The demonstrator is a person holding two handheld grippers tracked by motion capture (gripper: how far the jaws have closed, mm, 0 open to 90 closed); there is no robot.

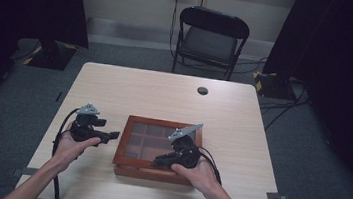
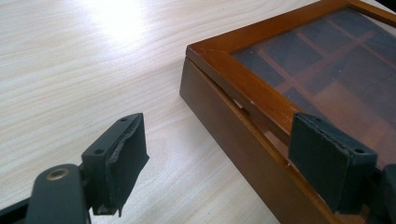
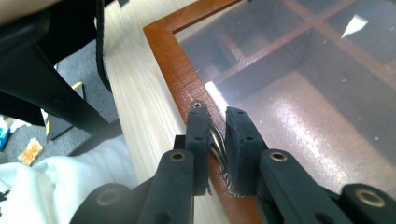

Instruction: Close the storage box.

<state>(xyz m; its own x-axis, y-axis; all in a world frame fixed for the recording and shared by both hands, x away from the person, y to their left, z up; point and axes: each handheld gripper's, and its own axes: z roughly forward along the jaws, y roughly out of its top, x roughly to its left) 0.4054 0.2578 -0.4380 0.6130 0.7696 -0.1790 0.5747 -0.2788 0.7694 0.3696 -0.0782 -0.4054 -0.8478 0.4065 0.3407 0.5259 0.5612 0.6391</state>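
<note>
A brown wooden box (image 1: 121, 149) with a glass lid over several compartments lies near the table's front edge. My right gripper (image 1: 158, 162) reaches over the box's front rim from the right. In the right gripper view the gripper (image 3: 217, 115) is shut on a small twisted metal handle (image 3: 216, 138) fixed to the lid's wooden frame (image 3: 172, 65). My left gripper (image 1: 113, 135) hovers just left of the box. Its jaws (image 2: 217, 127) stand open, one pad over bare table and the other above the lid's edge (image 2: 243, 80), gripping nothing.
The light wooden table (image 1: 165, 93) has a round cable hole (image 1: 202, 90) at the back. A black folding chair (image 1: 211, 38) stands behind it. Dark curtains hang on both sides. The person's white-clothed lap (image 3: 70, 182) lies below the table edge.
</note>
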